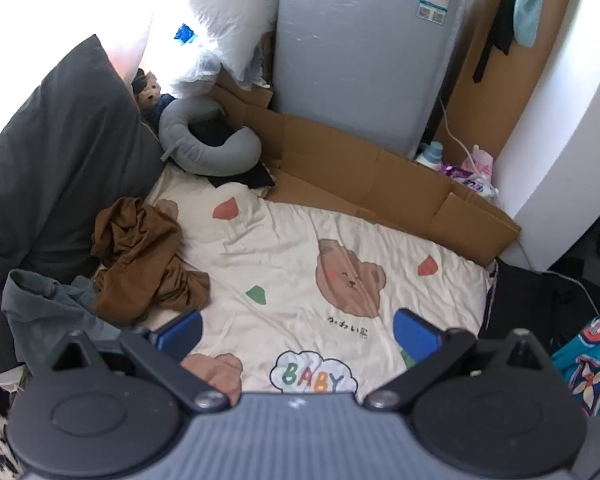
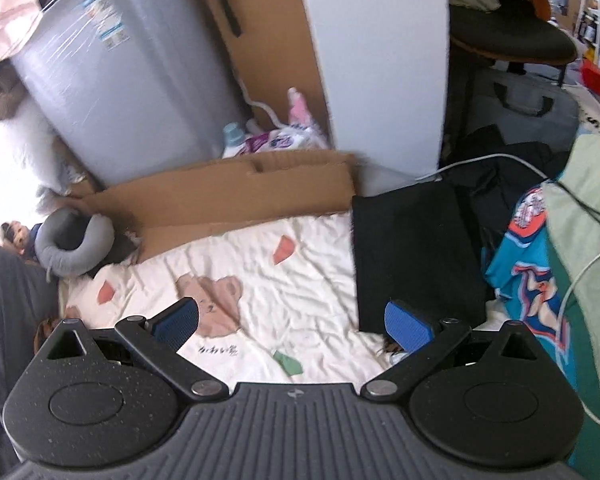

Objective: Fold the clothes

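Over the cream bear-print blanket (image 1: 292, 248), my left gripper (image 1: 298, 330) hangs with its blue pads wide apart, nothing between them. Just ahead-left of its left pad lies the crumpled brown garment (image 1: 144, 260), not touching the pad as far as I can tell. Beside that, lower left, a grey-blue garment (image 1: 48, 316) is bunched against the dark grey pillow (image 1: 60, 152). Further out: grey neck pillow (image 1: 208, 140), a small plush bear (image 1: 150, 94) behind it, flattened cardboard (image 1: 380, 184) along the blanket's far edge, grey appliance (image 1: 360, 52) upright behind.

My right gripper (image 2: 294, 324) is also spread open and empty, above the same blanket (image 2: 300, 280). Its right pad sits over the near edge of a folded black garment (image 2: 412, 256) lying flat on the blanket's right side; contact unclear. Right of that, a teal patterned garment (image 2: 528, 280) and a green fabric mass (image 2: 588, 240). Cardboard (image 2: 236, 196) and the appliance (image 2: 124, 88) beyond.
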